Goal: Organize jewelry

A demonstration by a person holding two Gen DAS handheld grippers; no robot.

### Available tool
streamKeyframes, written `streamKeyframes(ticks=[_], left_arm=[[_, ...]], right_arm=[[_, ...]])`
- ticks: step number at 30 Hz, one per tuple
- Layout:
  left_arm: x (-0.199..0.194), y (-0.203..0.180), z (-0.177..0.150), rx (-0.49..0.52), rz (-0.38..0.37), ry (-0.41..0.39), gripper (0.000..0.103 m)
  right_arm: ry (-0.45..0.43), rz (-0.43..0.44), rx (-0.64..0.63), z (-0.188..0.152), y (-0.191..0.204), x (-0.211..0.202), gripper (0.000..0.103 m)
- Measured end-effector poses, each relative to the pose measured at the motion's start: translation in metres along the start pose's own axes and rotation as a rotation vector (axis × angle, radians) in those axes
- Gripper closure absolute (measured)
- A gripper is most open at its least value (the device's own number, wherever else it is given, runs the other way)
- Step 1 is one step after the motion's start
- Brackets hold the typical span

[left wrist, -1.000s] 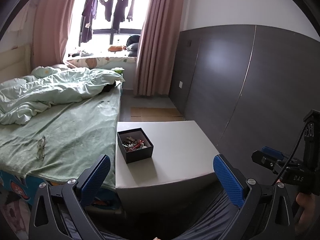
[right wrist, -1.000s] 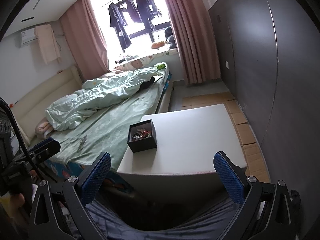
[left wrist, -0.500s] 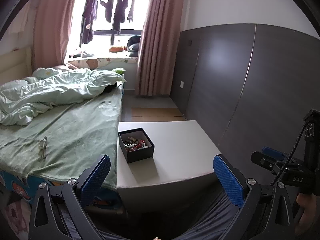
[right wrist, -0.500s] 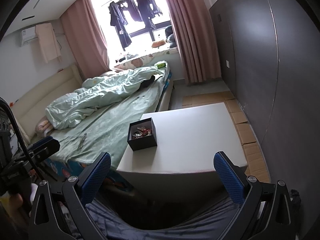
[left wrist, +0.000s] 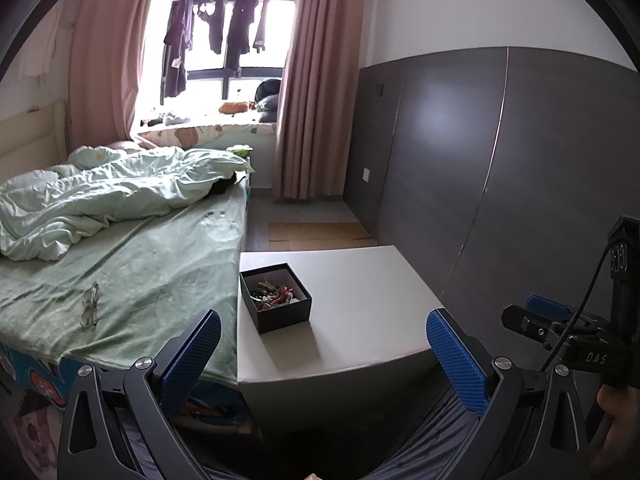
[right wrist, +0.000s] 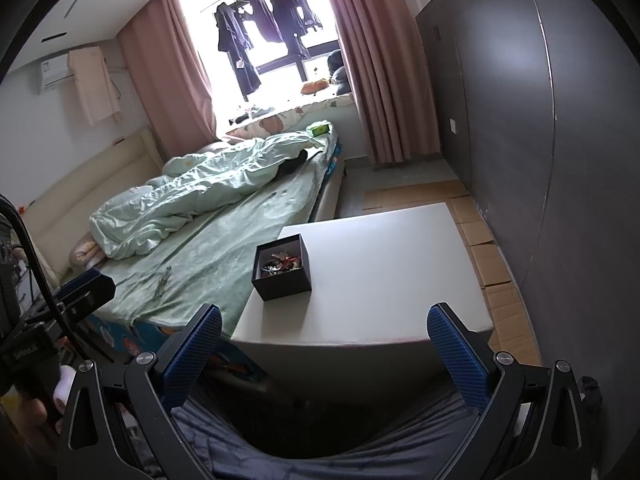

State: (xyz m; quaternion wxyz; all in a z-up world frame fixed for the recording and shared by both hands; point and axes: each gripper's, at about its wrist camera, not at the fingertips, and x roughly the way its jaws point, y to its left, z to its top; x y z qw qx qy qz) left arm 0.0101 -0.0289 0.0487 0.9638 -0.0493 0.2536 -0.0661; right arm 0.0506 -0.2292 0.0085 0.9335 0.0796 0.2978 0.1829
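A small open black box (left wrist: 276, 300) holds a tangle of jewelry (left wrist: 272, 293) and stands near the left edge of a white table (left wrist: 360, 300). It also shows in the right wrist view (right wrist: 282, 266). My left gripper (left wrist: 322, 346) is open and empty, held back from the table's near edge. My right gripper (right wrist: 324, 342) is open and empty, also short of the near edge. The right gripper shows at the right of the left wrist view (left wrist: 548, 320).
A bed (left wrist: 140, 264) with a green sheet and a rumpled duvet touches the table's left side. Eyeglasses (left wrist: 90, 306) lie on the sheet. A dark panelled wall (left wrist: 500, 180) runs along the right. Cardboard sheets (right wrist: 480, 240) cover the floor.
Both views have shifted slightly; the box and table sit a little higher and nearer the centre. Both grippers stay open.
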Motion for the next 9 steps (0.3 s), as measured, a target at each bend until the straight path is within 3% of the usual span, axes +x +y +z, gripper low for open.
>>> streamKeyframes(ticks=[9], left_arm=[[0.0038, 0.0032, -0.0036, -0.002, 0.004, -0.015, 0.0]], right_arm=[[0.01, -0.009, 0.005, -0.008, -0.0026, 0.0046, 0.0]])
